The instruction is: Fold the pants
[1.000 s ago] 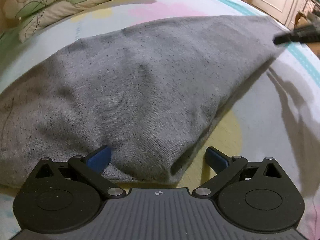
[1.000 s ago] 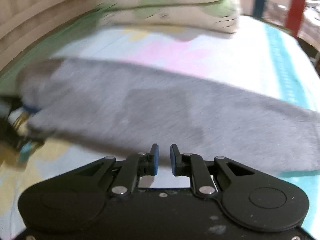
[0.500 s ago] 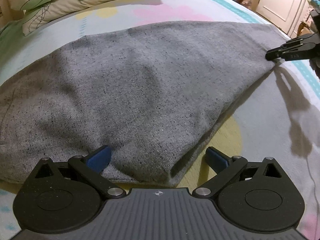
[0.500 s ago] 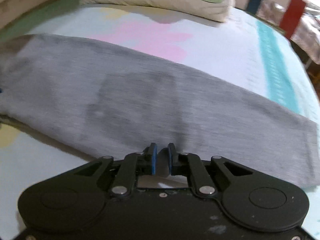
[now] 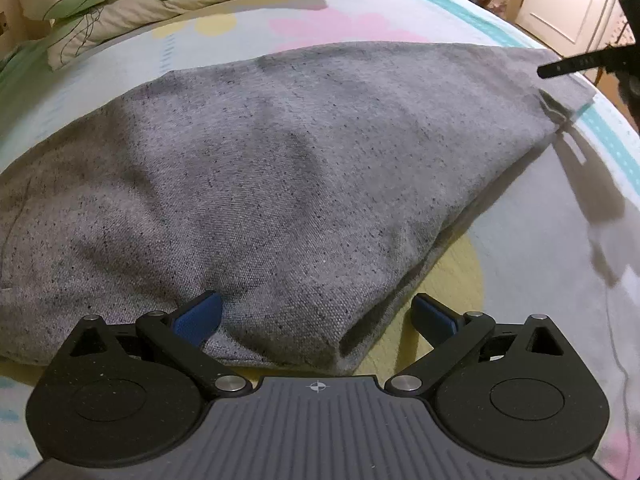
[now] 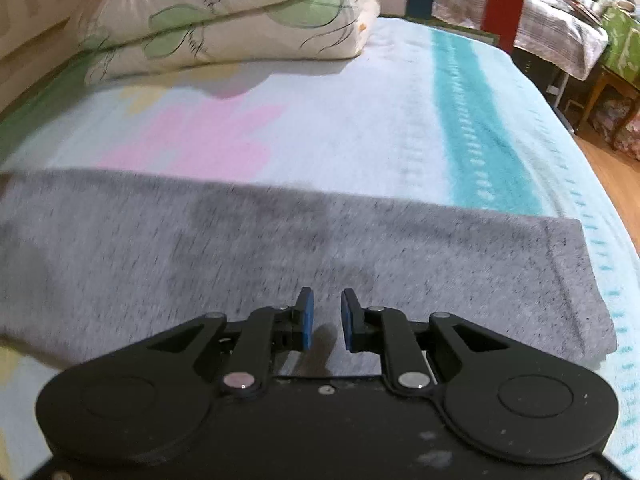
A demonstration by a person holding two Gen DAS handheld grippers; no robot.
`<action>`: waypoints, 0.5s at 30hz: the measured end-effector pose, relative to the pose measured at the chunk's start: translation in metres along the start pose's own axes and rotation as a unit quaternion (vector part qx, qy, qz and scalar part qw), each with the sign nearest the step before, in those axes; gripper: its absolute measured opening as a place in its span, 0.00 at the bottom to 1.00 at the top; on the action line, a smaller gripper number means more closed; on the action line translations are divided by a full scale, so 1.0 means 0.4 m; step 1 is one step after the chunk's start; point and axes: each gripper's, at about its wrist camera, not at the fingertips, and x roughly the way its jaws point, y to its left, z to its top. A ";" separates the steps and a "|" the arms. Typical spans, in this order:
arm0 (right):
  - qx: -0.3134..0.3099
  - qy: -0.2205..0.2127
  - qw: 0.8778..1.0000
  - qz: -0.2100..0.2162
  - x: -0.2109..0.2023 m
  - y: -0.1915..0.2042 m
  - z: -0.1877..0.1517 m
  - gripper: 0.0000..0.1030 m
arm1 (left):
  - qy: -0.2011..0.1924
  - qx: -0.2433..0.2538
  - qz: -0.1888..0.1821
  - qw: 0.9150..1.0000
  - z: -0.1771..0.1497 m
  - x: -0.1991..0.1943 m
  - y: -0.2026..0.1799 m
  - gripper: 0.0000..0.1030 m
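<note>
1. Grey speckled pants (image 5: pixel 280 168) lie flat on the bed (image 5: pixel 540 264), filling the centre of the left wrist view from lower left to upper right; they are doubled along their length.
2. Left gripper (image 5: pixel 316 318) sits low at the bottom of its frame, fingers (image 5: pixel 198 316) spread wide apart. The near corner of the pants lies between them; the left blue pad touches the cloth, the right one stands clear over the yellow patch of the sheet.
3. Right gripper (image 6: pixel 327 320) hangs over the leg end of the pants (image 6: pixel 280 256), lower centre of its frame. Fingers (image 6: pixel 307 318) are parted by a narrow gap, nothing between them; the view is blurred.
4. The hem end of the pants shows at the right of the right wrist view, near the teal stripe (image 6: pixel 476 132) of the sheet.
5. In the left wrist view the right gripper (image 5: pixel 576 65) shows as a dark tip at the upper right, over the far pants end, its shadow cast on the bed.
6. Stacked leaf-print pillows (image 6: pixel 224 20) lie at the upper left of both views.
7. White door (image 5: pixel 572 0) at the upper right, left wrist view.
</note>
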 end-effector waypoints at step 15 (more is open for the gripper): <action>0.027 -0.024 0.998 -0.045 0.017 -0.072 0.019 0.20 | -0.062 -0.019 -0.021 0.998 0.053 -0.036 -0.034 0.99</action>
